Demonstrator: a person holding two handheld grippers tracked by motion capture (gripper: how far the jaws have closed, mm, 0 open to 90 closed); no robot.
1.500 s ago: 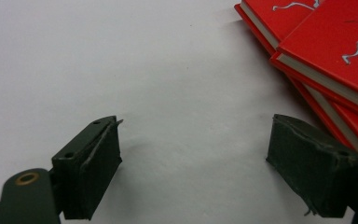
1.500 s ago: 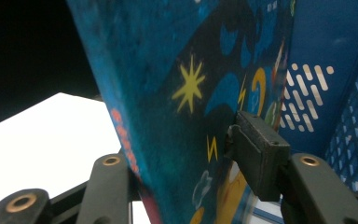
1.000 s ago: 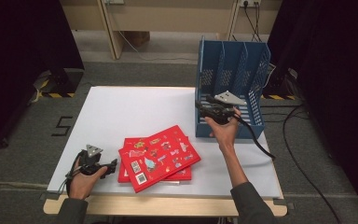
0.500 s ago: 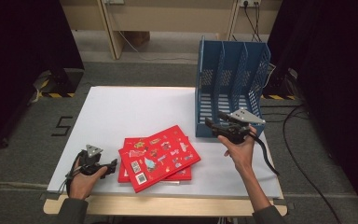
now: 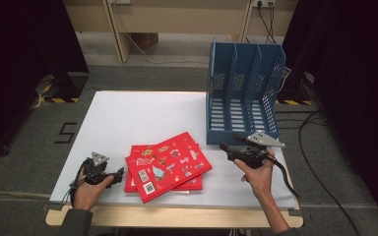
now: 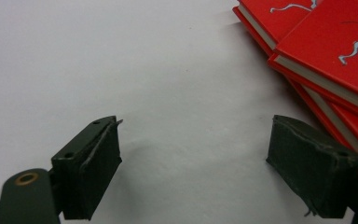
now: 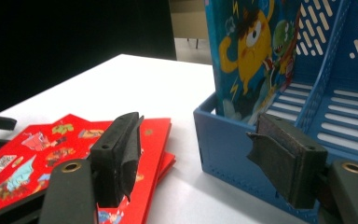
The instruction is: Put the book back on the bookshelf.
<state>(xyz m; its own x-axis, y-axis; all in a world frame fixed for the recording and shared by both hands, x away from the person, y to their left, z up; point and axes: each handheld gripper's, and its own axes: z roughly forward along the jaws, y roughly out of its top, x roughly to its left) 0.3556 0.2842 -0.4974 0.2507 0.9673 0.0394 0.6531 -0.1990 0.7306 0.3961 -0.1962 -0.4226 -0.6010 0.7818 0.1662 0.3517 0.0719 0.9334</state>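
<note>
White worktop (image 5: 128,118) on a dark floor, blue file rack (image 5: 243,93) standing at its far right corner with one illustrated book (image 7: 249,51) already upright in the leftmost slot. We judge the job to be filing the books, so next up are the red books (image 5: 167,164), stacked slightly fanned near the front edge, about midway along it. The right tongs (image 5: 231,147) sit just in front of the rack's near-left corner, jaws spread with nothing between them; they have just been opening wider. From there the stack lies to their left and slightly nearer the front edge, top book's long axis running diagonally from front-left to back-right, so its far right corner points roughly at these tongs. The left tongs (image 5: 115,173) rest at the front left, just beside the stack's left edge, also spread and empty. We read the left as nearer the stack, but the right is between stack and rack, so it looks better placed for the carry.
</note>
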